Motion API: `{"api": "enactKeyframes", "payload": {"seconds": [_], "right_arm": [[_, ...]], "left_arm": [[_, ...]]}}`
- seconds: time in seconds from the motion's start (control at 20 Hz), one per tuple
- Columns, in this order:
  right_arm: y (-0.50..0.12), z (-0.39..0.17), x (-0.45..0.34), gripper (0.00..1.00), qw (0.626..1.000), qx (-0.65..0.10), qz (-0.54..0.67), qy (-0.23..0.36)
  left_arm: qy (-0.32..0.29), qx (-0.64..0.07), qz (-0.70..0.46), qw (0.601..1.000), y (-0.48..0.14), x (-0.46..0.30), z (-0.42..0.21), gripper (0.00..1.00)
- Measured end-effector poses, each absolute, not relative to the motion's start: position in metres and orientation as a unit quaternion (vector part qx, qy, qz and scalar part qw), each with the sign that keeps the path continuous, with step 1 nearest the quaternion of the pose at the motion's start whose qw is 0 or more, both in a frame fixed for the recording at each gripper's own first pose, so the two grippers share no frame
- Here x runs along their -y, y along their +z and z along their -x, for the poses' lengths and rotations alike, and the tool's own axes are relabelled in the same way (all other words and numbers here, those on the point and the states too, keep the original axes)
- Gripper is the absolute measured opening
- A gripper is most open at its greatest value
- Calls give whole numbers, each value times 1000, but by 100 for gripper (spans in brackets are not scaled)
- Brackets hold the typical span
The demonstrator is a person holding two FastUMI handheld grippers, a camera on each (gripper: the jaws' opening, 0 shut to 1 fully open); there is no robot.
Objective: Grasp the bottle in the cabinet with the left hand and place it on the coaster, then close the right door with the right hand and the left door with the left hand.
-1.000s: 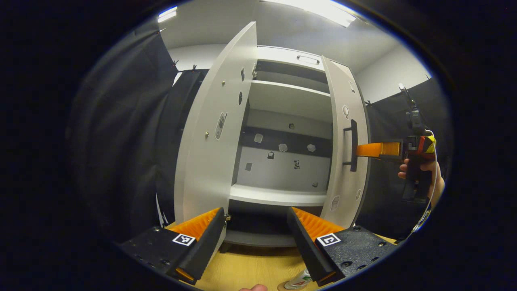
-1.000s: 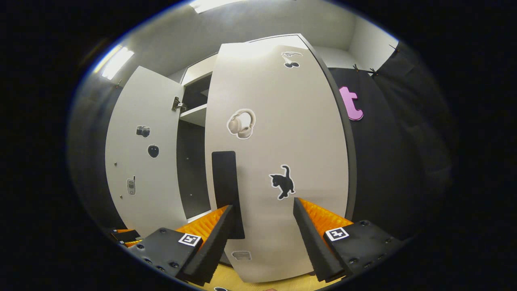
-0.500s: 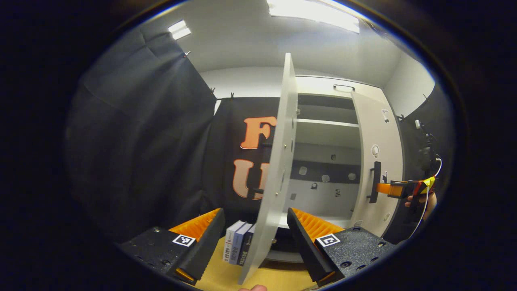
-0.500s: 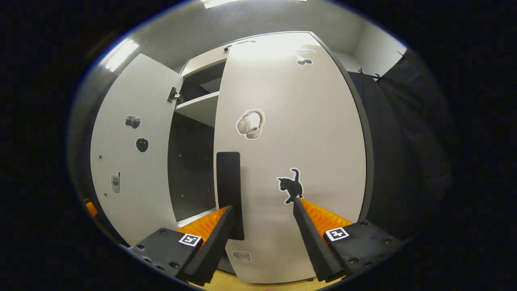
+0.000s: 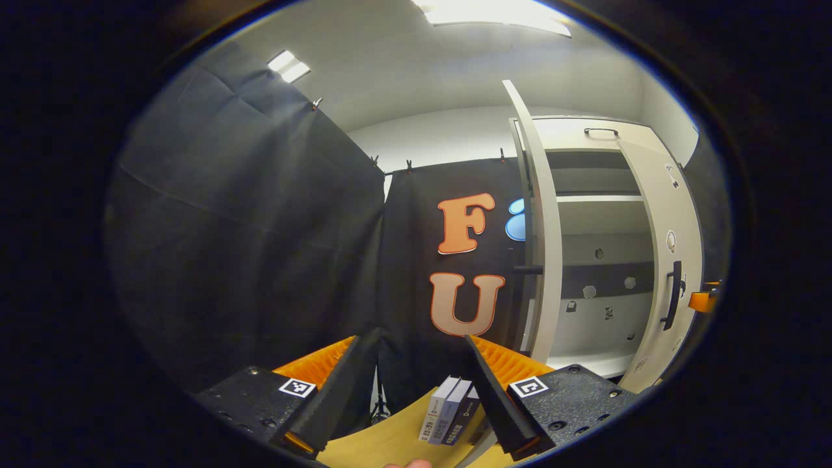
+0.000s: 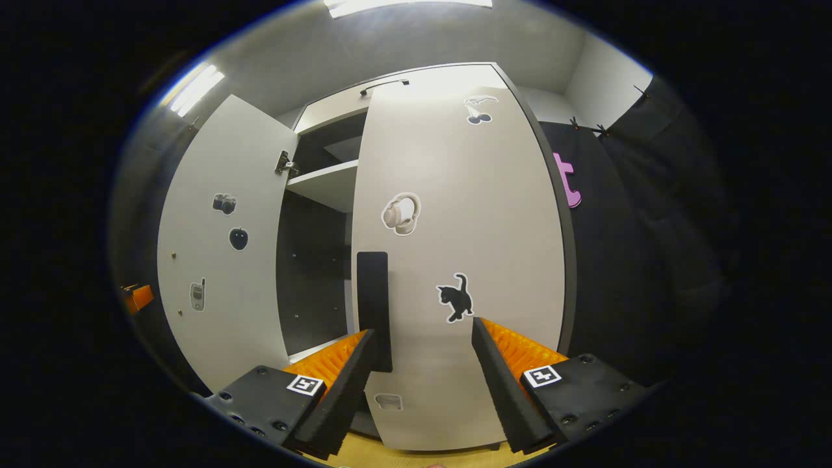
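We judge bottle step done; doors left. Right door (image 6: 455,260) nearly shut, big flat stiff board, swings easy on hinges. We push flat face near black handle (image 6: 374,312), far from hinge, softly so no slam. Right hand-held gripper (image 6: 422,370) wide, holding nothing, tips close to door. Left hand-held gripper (image 5: 416,377) wide, holding nothing, above tabletop (image 5: 383,442) edge by books (image 5: 448,409). Left door (image 5: 543,227) wide open, edge-on.

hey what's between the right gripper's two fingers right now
In the right gripper view, the right gripper is open with the right door between its fingers; the door's dark handle sits beside one finger.
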State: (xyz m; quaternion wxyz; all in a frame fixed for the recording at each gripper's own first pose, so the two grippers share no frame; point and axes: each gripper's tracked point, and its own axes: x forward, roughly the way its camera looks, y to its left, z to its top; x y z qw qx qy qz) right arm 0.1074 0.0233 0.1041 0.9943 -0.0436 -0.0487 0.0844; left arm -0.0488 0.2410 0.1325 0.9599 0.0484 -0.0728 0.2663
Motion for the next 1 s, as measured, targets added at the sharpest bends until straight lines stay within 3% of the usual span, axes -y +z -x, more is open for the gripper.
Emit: {"api": "enactKeyframes", "payload": {"seconds": [0.2,0.25,0.3,0.5,0.55,0.65,0.7,0.75,0.8,1.0], "right_arm": [[102,-80,-2,96,995,48,46,68],[100,-75,5,96,996,46,42,62],[98,-71,12,96,997,43,36,55],[88,-64,35,96,998,34,33,28],[86,-62,39,96,999,33,37,22],[84,-58,41,96,999,30,37,19],[82,-56,41,96,999,29,35,21],[83,-55,39,96,999,28,33,23],[83,-52,38,96,999,29,33,24],[88,-44,40,96,998,34,42,20]], "left_arm": [[255,74,-40,963,135,-251,19,93],[247,76,-49,965,138,-248,12,89],[238,75,-57,967,138,-243,7,97],[235,83,-61,967,143,-235,8,93],[230,85,-55,968,143,-232,8,88],[210,84,-55,973,144,-229,4,92],[200,81,-54,975,143,-227,3,87],[196,80,-51,976,143,-224,2,96],[193,79,-45,977,142,-220,3,92],[167,76,-31,983,140,-191,3,92]]}}
